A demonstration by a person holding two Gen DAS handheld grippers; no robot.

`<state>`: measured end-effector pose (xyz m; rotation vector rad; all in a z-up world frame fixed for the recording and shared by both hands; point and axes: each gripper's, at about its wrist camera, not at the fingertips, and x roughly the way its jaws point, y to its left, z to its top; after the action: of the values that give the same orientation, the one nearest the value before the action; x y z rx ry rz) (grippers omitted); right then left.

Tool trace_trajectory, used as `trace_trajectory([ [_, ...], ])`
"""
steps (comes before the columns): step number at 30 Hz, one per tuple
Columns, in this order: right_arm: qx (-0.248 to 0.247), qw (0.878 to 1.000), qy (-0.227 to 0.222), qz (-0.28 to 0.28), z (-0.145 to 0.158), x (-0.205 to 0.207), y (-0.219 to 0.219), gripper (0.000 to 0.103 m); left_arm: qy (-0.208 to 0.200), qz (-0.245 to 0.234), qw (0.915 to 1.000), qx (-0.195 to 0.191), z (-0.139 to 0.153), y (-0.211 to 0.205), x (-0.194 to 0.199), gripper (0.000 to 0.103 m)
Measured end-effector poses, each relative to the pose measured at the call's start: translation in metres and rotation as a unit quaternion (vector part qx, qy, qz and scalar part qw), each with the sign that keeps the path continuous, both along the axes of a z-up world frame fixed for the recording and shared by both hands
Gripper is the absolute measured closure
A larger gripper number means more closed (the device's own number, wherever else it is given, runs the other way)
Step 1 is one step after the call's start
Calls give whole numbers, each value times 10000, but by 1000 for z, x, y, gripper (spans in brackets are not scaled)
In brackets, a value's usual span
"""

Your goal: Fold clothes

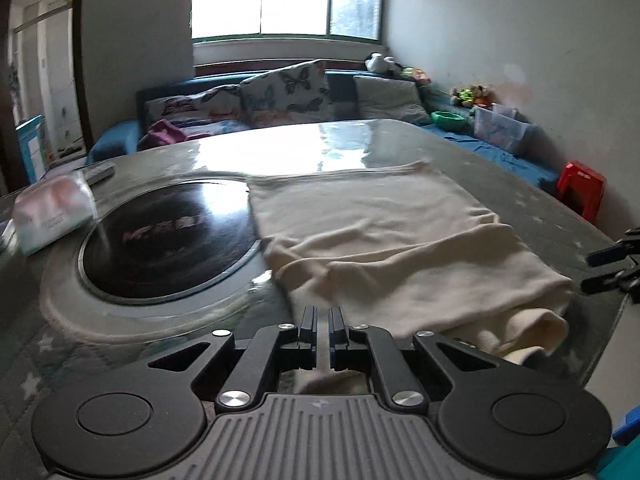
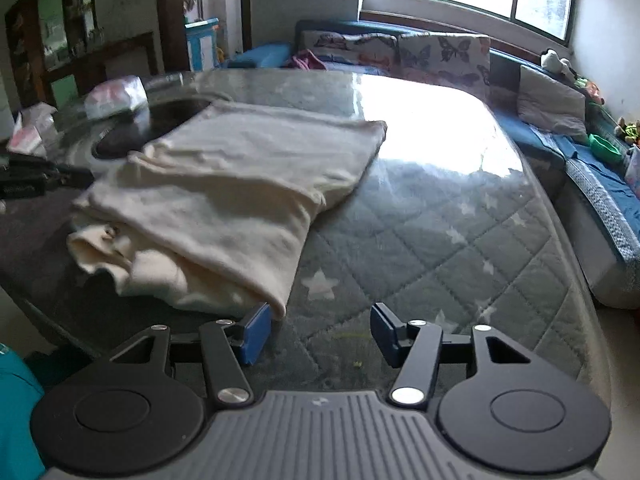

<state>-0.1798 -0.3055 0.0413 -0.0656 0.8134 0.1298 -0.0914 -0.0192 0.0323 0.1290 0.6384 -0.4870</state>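
Worktop (image 2: pixel 460 240) first: big glass-topped thing over a quilted star cloth, with a round black hotplate (image 1: pixel 168 236) sunk in toward one side. Cream garment (image 2: pixel 224 184) lies on it partly over that hotplate, already doubled over itself, layers stacked at the near edge with a loose bit sticking out, so I'd guess it's partway folded with some tidying or another fold left, though it could be nearly done. Room behind has a blue sofa (image 1: pixel 472 136) with butterfly cushions under a bright window. Left gripper (image 1: pixel 323 322) has its fingers pressed together right at the cloth's near edge; can't tell if it's pinching fabric. Right gripper (image 2: pixel 320 334) has fingers spread, empty, just beside the garment's corner.
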Motion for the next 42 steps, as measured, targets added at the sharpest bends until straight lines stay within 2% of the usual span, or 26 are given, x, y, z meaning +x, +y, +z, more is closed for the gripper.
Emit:
trace_trajectory([
  [3, 181, 9995, -257, 88, 12, 8, -2, 51, -133, -61, 9998, -124, 9, 1, 0, 97],
  [5, 283, 9988, -366, 163, 14, 19, -1, 61, -193, -210, 9994, -215, 13, -8, 2, 97],
  [8, 448, 9976, -447, 287, 11, 43, 5, 69, -127, -493, 9981, -350, 12, -27, 10, 97],
  [10, 503, 9969, -474, 371, 9, 55, 9, 70, -63, -623, 9974, -364, 7, -39, 16, 97],
  [14, 513, 9965, -463, 462, -1, 76, 16, 76, 103, -586, 9979, -255, -8, -52, 32, 96],
  [17, 545, 9975, -301, 327, -17, 89, 9, 81, 223, -415, 9987, -177, -19, -48, 41, 97],
  [21, 569, 9979, -224, 200, -20, 90, 0, 81, 288, -386, 9985, -273, -19, -35, 43, 96],
  [23, 436, 9983, -323, 234, -14, 87, 2, 81, 234, -400, 9986, -274, -15, -34, 41, 96],
  [26, 499, 9970, -435, 399, -9, 88, 9, 81, 156, -433, 9984, -328, -10, -36, 41, 96],
  [32, 528, 9965, -361, 535, -19, 99, 18, 83, 321, -401, 9984, -256, -17, -31, 46, 96],
  [35, 459, 9969, -345, 532, -11, 94, 16, 83, 194, -507, 9984, -131, -10, -25, 35, 94],
  [39, 321, 9961, -290, 775, -2, 79, 19, 81, -11, -958, 9953, 142, -5, -18, 9, 85],
  [42, 211, 9944, -201, 1019, -1, 65, 25, 80, -168, -1354, 9900, 372, -3, -13, -12, 73],
])
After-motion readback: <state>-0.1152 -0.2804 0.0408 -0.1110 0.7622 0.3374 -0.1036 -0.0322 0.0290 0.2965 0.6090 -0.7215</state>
